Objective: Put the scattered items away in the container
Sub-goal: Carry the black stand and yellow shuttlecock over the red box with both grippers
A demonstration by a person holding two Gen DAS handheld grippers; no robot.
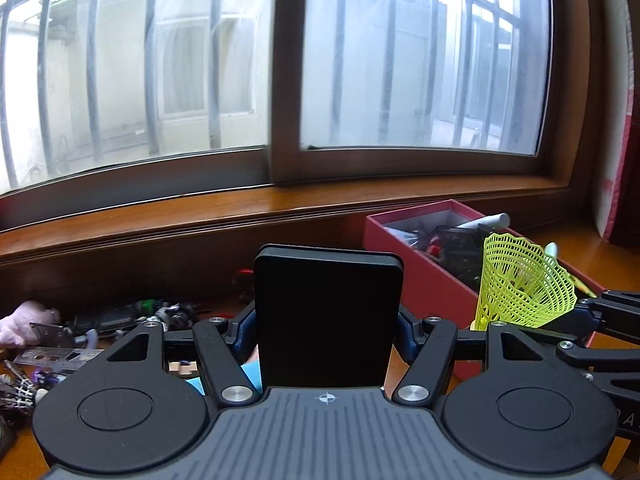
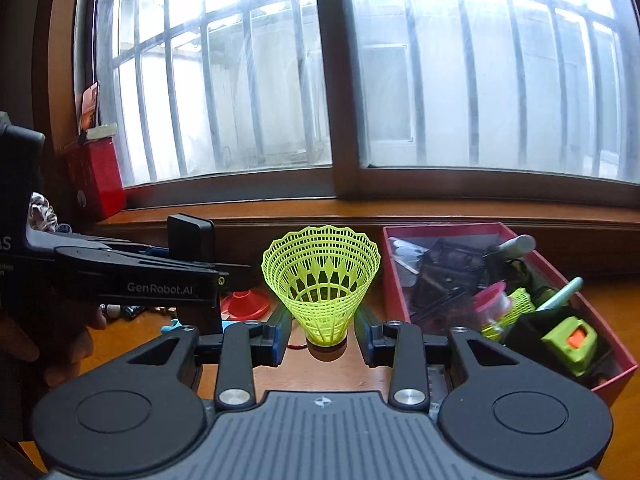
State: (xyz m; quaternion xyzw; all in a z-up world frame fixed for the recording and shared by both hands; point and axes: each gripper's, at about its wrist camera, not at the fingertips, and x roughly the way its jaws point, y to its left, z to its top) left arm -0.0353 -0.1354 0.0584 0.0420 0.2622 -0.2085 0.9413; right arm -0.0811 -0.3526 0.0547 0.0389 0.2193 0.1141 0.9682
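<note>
Our left fingers point(image 1: 256, 320) clamp a black slab point(image 1: 326, 316) upright, while our right fingers point(image 2: 280, 334) pinch a yellow shuttlecock point(image 2: 322, 276) by its base. Both hang just left of the red box point(image 2: 394, 280) on the surface point(image 2: 340, 372).

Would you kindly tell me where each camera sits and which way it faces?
Left wrist: on the left tool, facing the window; its fingers grip a black slab; the right tool enters beside it.
Right wrist: on the right tool, facing the window; it grips a yellow shuttlecock; the left tool and a hand show.
Shared: shuttlecock, slab, red box.
</note>
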